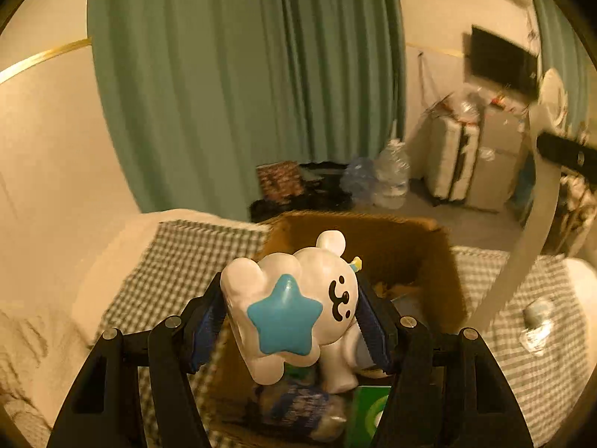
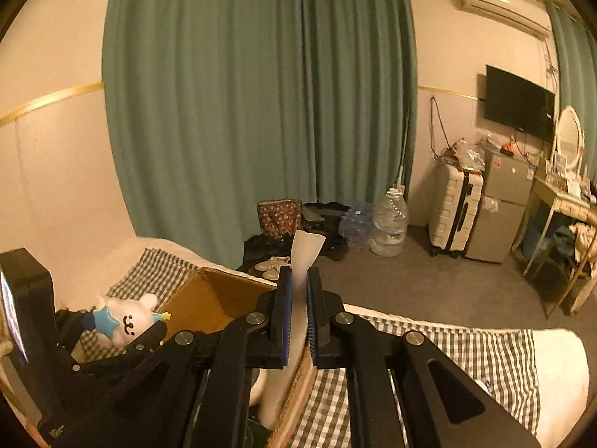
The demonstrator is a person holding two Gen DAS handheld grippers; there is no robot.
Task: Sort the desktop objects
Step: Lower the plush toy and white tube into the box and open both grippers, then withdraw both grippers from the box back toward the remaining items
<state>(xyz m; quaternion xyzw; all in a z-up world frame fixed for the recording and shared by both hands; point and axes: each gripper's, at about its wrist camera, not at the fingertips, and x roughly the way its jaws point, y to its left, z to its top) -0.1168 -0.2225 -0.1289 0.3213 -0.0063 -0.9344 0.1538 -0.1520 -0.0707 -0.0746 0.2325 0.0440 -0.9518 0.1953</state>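
Sorting looks well underway: the box point(image 1: 429, 246), open on the checked cloth point(image 1: 179, 254), already holds several items, hard to identify. Left of the box's middle, the left gripper point(image 1: 291, 321) clamps a toy point(image 1: 294, 306) just above its opening, a glossy white bear with a blue star. Over the box's right edge, the right gripper point(image 2: 296, 313) pinches a strip point(image 2: 304, 257), pale, flat and long. Both seem due to drop in.
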